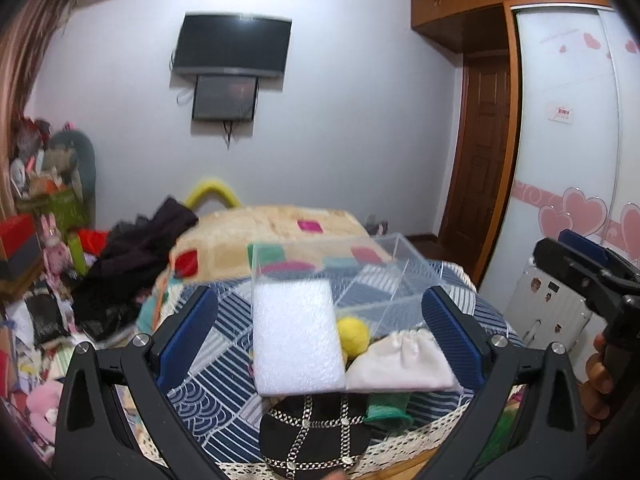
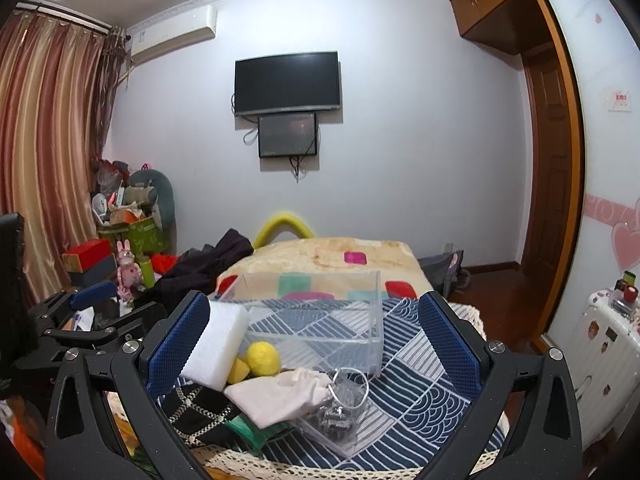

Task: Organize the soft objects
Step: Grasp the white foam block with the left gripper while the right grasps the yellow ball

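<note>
Both grippers hover with their fingers spread wide and nothing between them: the left gripper (image 1: 320, 336) looks down over the white foam block (image 1: 298, 336), and the right gripper (image 2: 316, 344) faces the clear acrylic organizer (image 2: 316, 316) from slightly to the right. The soft things lie in a loose heap at the near end of the patterned bed cover (image 2: 424, 384): the foam block leans partly over the organizer's near-left corner, a yellow ball (image 2: 263, 358) sits just beside it, a white drawstring pouch (image 2: 280, 394) lies in front, and a black chain-trimmed bag (image 1: 316, 436) sits nearest the bed's edge.

The step in hand looks like choosing the first piece to place. The foam block seems the sensible pick, since it lies on top and blocks a compartment. It will likely compress (so close gently across its narrow sides), and lift it straight up so that the ball does not roll. The second gripper could steady the light organizer, which probably slides easily on the fabric.
</note>
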Demonstrator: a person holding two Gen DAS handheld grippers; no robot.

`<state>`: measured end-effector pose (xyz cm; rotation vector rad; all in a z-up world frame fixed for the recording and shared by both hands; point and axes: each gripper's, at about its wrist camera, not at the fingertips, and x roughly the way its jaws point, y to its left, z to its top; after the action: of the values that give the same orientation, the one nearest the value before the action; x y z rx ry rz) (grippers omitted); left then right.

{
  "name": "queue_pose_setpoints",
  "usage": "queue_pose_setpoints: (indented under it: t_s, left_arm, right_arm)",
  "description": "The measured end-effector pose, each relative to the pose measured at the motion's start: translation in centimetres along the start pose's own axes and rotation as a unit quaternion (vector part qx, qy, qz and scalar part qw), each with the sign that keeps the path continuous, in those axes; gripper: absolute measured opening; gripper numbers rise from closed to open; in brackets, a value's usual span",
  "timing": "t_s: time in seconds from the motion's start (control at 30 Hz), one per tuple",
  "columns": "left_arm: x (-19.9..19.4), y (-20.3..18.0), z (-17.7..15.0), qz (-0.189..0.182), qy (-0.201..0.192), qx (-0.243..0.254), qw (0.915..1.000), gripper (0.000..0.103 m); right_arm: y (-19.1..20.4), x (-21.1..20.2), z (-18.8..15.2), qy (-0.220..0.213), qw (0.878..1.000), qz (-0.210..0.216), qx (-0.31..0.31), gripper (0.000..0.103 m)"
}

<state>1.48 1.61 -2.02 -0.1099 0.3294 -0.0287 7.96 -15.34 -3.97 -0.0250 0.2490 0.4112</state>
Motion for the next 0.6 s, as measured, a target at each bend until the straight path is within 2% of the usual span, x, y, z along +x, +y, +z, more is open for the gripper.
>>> queue_pose_setpoints:
  t_s: [0.17, 0.3, 0.37, 0.53, 0.6]
  left_arm:
    - [3.1, 2.0, -1.4, -0.004, 0.047, -0.032, 0.9984, 0.103]
    - [5.1, 2.5, -2.4, -0.006, 0.073, -0.038, 0.9966, 0.103]
    - [6.2, 2.5, -2.9, -0.005, 0.085, -0.036, 0.9957, 0.103]
    - [9.1, 2.7, -4.3, -0.010, 0.124, -0.039, 0.9915, 0.103]
    - [9.8, 3.0, -4.8, -0.013, 0.135, -0.045, 0.9897, 0.103]
  right_arm:
    - [-0.3, 2.3, -1.0, 0.034, 0.999, 0.015, 0.006, 0.103]
    - [0.0, 4.5, -2.0, 0.068, 0.997, 0.026, 0.001, 0.100]
    - [0.2, 5.6, -2.6, 0.088, 0.996, 0.034, -0.004, 0.091]
    - [0.2, 8.2, -4.0, 0.137, 0.989, 0.052, -0.002, 0.076]
    - [0.0, 9.1, -4.3, 0.151, 0.987, 0.060, 0.003, 0.074]
